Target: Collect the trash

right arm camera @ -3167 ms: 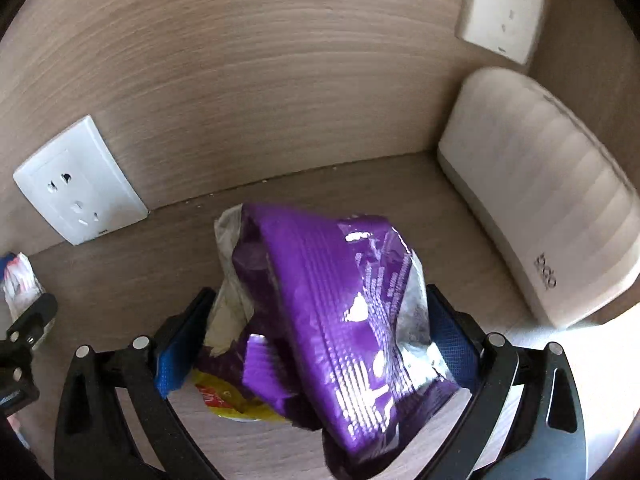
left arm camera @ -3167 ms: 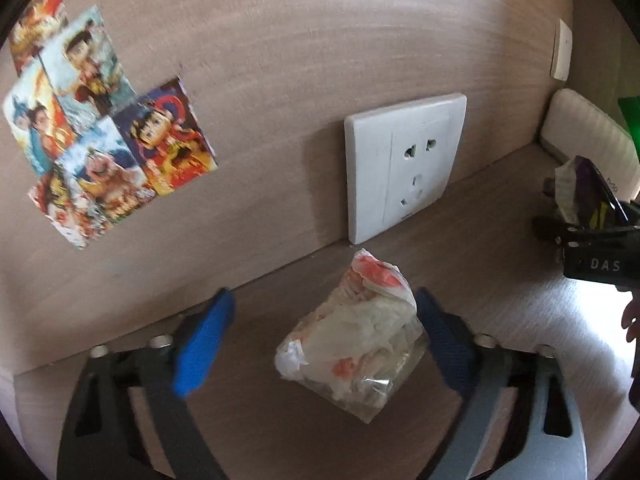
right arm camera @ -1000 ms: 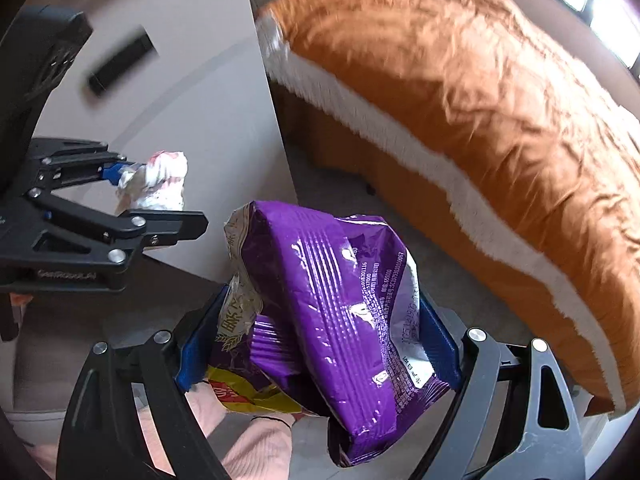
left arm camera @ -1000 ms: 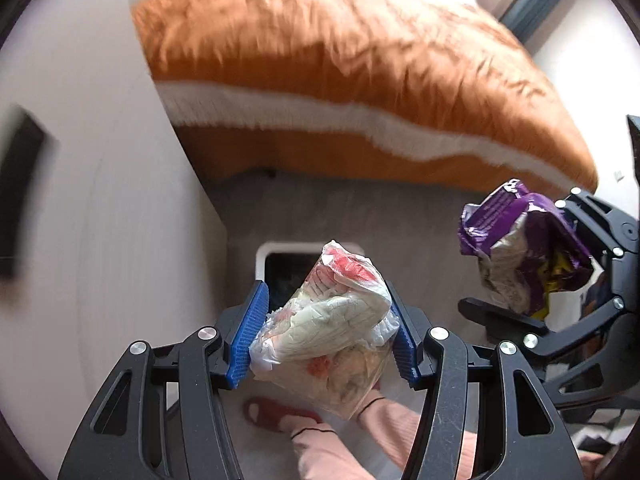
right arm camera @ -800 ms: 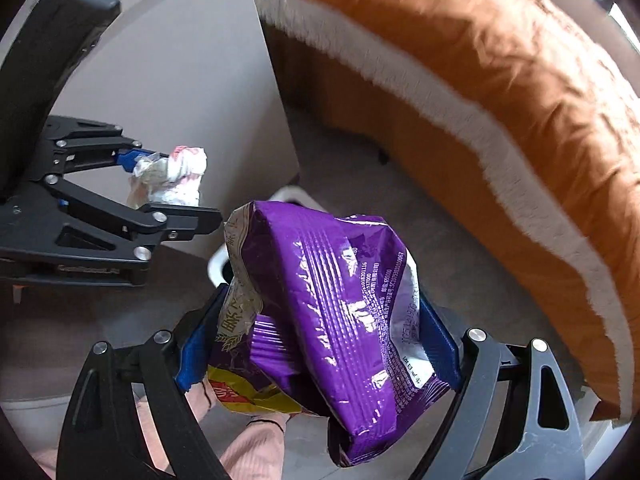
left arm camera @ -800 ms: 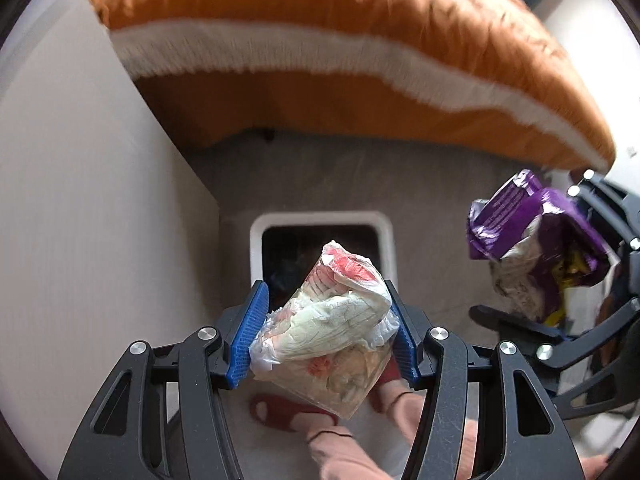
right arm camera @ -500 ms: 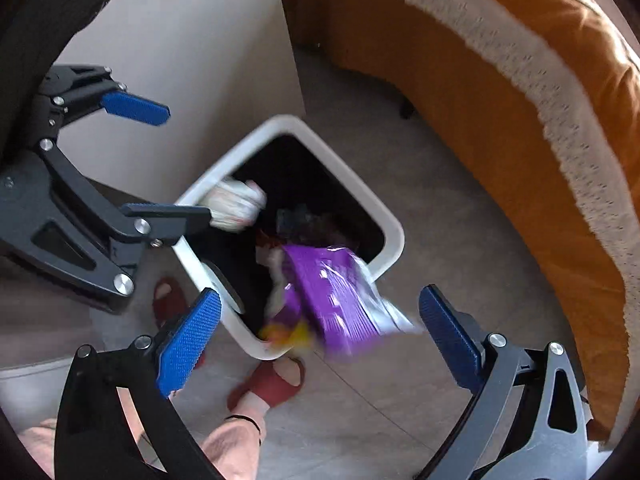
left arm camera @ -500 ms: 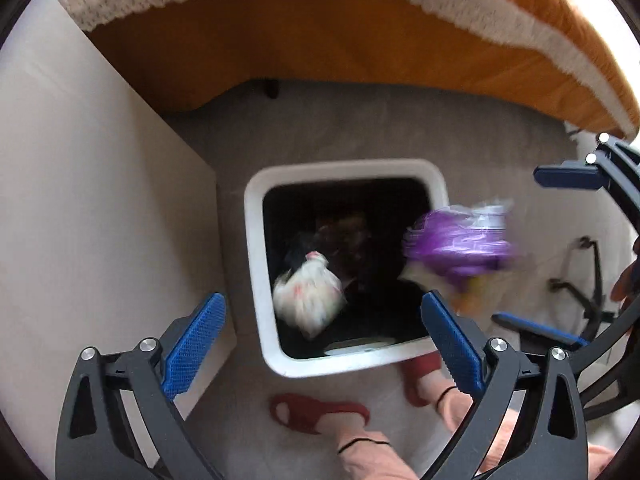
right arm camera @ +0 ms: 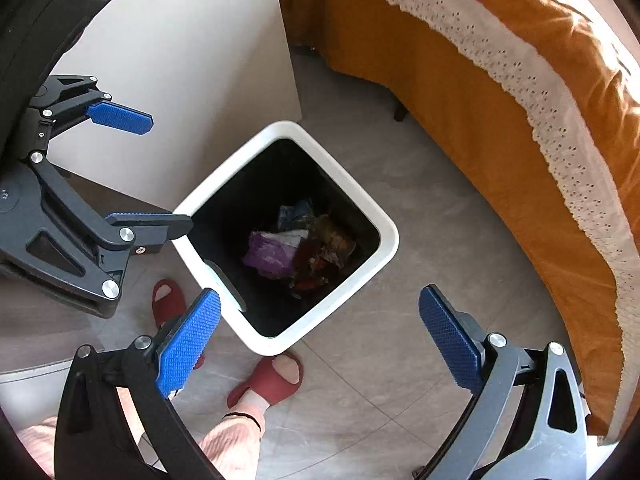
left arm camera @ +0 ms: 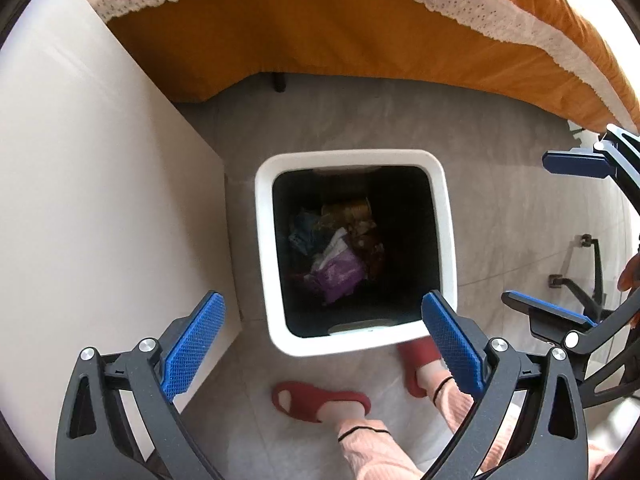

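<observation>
A white square trash bin with a black inside stands on the grey tile floor; it also shows in the right wrist view. The purple snack bag lies at its bottom among other wrappers, also seen from the right wrist. A pale wrapper lies just above it. My left gripper is open and empty above the bin's near rim. My right gripper is open and empty above the bin's near corner.
A bed with an orange cover and white lace trim stands behind the bin. A white cabinet side is at the left. The person's feet in red slippers stand just in front of the bin.
Both grippers opened over the bin and dropped the crumpled clear bag and the purple snack bag. Both pieces now lie at the bottom of the bin.
</observation>
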Demonstrator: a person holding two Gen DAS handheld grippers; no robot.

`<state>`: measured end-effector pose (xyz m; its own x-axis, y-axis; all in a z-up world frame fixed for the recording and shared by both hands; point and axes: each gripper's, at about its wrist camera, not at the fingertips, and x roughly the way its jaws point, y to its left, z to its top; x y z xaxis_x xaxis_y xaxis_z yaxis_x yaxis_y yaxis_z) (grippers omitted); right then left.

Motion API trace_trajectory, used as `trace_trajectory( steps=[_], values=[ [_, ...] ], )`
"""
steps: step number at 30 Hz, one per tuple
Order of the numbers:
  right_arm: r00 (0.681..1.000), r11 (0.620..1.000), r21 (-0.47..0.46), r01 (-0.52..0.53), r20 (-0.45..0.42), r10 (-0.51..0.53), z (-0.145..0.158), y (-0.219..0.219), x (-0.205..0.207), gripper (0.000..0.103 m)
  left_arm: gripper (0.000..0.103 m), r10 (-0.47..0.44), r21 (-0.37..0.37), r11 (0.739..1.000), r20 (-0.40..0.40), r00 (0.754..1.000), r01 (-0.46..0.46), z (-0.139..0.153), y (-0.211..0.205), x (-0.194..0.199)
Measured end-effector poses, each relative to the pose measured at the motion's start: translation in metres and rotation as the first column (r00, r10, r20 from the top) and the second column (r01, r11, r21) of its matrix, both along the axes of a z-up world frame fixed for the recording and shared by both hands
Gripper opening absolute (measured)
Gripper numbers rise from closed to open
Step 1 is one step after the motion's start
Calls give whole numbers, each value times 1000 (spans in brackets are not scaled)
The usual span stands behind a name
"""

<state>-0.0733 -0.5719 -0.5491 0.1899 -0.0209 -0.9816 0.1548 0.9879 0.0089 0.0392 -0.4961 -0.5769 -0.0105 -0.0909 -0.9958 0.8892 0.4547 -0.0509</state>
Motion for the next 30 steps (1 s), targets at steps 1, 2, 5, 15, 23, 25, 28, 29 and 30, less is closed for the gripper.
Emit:
trace_trajectory(
  steps=[1, 2, 5, 15, 23, 25, 28, 29, 30],
  values=[
    [1000, 1000, -1, 2, 4, -2, 5, 0, -1, 99, 97, 1, -5, 1000, 2, 1000, -1, 6, 1, -1],
    [1000, 1000, -2, 6, 9, -6, 12, 1, -4, 99, 97, 0, -11, 1000, 6, 1000, 0, 12, 1, -2],
    [999, 1000, -4, 23, 29, -23, 34, 2, -10, 99, 97, 0, -30, 1000, 20, 1000, 1, 32, 2, -7],
    [985, 992, -3, 123, 121, -122, 111, -4, -34, 99, 98, 14, -134, 991, 104, 994, 0, 126, -5, -28],
    [957, 980, -31, 197, 225, -185, 192, -3, -63, 99, 98, 125, -219, 973, 199, 972, -80, 224, 2, -49],
    [947, 977, -27, 210, 256, -196, 212, -4, -69, 99, 98, 163, -242, 964, 215, 963, -109, 247, 8, -52],
    [926, 975, -12, 223, 316, -208, 245, -3, -77, 99, 98, 219, -283, 948, 237, 946, -149, 281, 19, -59],
    [915, 974, 0, 226, 345, -212, 259, -2, -79, 99, 98, 239, -300, 940, 250, 938, -159, 295, 24, -62],
    [905, 975, 11, 222, 369, -211, 271, -1, -80, 99, 98, 253, -312, 935, 264, 931, -166, 304, 27, -64]
  ],
)
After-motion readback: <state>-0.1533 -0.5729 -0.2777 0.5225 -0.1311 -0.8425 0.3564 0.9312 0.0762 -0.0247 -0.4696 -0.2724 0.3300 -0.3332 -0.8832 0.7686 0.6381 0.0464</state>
